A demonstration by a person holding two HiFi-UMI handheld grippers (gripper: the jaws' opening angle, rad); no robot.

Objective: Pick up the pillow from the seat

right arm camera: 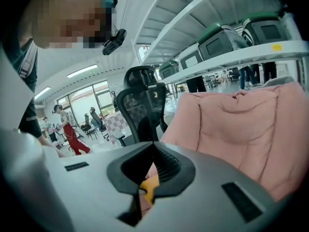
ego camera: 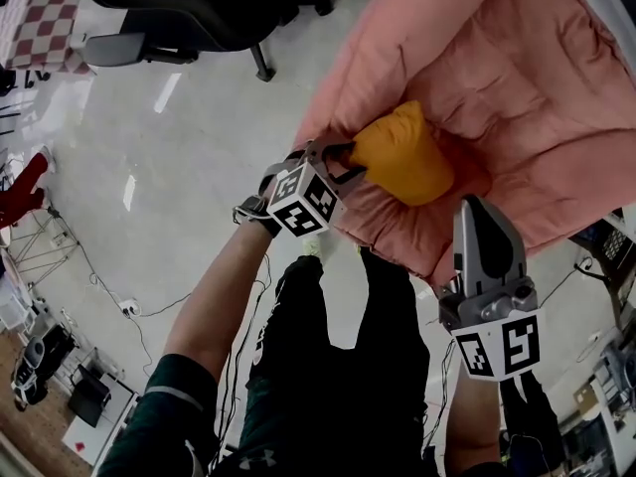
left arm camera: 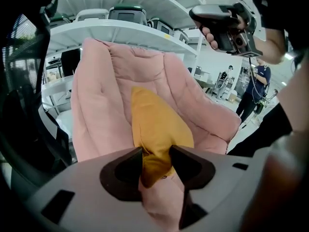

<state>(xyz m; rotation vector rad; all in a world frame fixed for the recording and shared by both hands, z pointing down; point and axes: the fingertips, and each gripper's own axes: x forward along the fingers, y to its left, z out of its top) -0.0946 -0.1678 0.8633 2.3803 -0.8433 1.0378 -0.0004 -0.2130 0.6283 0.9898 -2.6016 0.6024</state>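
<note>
An orange pillow (ego camera: 402, 155) lies on the seat of a pink padded chair (ego camera: 517, 87). My left gripper (ego camera: 343, 162) is at the pillow's near-left corner. In the left gripper view the pillow (left arm camera: 157, 124) stands up against the pink chair (left arm camera: 106, 95), and my left gripper (left arm camera: 155, 161) is shut on the pillow's lower corner. My right gripper (ego camera: 480, 209) hovers over the seat's front edge, right of the pillow and apart from it. Its jaws point at the chair and are shut with nothing between them. In the right gripper view my right gripper (right arm camera: 153, 146) faces the pink backrest (right arm camera: 241, 124).
A black office chair (ego camera: 189, 8) stands on the glossy floor to the left, and its mesh back (right arm camera: 140, 100) shows beside the pink chair. Shelves with grey-green cases (left arm camera: 120, 13) run behind. Cables (ego camera: 119, 296) lie on the floor. Other people (left arm camera: 253, 86) stand farther off.
</note>
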